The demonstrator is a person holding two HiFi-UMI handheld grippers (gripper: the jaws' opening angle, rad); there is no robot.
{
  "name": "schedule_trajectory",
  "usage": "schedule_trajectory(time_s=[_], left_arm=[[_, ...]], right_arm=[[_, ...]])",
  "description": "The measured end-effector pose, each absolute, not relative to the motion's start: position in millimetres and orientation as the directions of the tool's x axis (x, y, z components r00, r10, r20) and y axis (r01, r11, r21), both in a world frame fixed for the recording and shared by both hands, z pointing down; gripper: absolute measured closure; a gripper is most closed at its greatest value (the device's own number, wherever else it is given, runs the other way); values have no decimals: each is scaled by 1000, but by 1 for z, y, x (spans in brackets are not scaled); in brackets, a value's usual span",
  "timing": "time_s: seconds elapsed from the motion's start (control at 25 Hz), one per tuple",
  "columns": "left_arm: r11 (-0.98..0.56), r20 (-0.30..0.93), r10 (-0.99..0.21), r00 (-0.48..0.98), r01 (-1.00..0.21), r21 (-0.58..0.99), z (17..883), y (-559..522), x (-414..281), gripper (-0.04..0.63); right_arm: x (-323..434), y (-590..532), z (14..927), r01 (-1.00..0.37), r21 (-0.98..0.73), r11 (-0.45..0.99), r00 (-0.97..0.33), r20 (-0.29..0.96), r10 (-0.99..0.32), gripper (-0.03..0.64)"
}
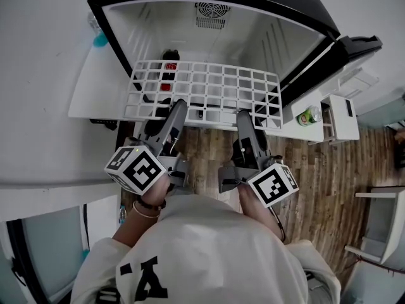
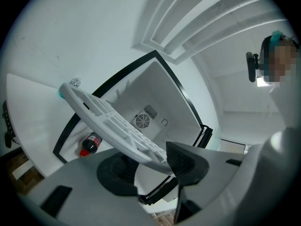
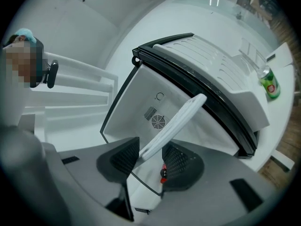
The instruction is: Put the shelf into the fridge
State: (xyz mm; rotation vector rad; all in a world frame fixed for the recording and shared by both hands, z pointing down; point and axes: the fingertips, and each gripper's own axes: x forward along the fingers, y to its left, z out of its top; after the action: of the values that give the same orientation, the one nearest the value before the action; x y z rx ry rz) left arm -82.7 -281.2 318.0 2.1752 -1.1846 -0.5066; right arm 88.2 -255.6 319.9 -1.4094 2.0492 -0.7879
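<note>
Now left gripper (image 1: 179, 104) and right gripper (image 1: 244, 114) clamp shelf (image 1: 202, 88) before open fridge (image 1: 266, 33) (wood floor (image 1: 316, 170) below).

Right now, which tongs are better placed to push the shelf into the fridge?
Left, slightly. The left tongs and right tongs both clamp the shelf by its near rim, facing the open fridge; the left grips nearer the middle, so it should push straighter.

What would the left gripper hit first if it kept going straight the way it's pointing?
The left gripper grips the shelf, so it would push that into the open fridge. Beyond that, probably the back wall by the fan; the cola bottle sits lower, depth unclear.
</note>
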Motion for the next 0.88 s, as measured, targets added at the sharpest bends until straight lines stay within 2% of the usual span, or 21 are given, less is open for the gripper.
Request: schedule_trajectory(time_s=[0.6,0.88], left_arm=[[-390,-10,-859,511,-642,660,324,-280,-82,423],[-401,-27,-857,514,-635,660,321,-282,-82,423]], right_arm=[[89,-255,333,-608,-752,255,-325,-58,-944,463],[85,-257,325,-632,-719,288,-334,-82,-939,462]])
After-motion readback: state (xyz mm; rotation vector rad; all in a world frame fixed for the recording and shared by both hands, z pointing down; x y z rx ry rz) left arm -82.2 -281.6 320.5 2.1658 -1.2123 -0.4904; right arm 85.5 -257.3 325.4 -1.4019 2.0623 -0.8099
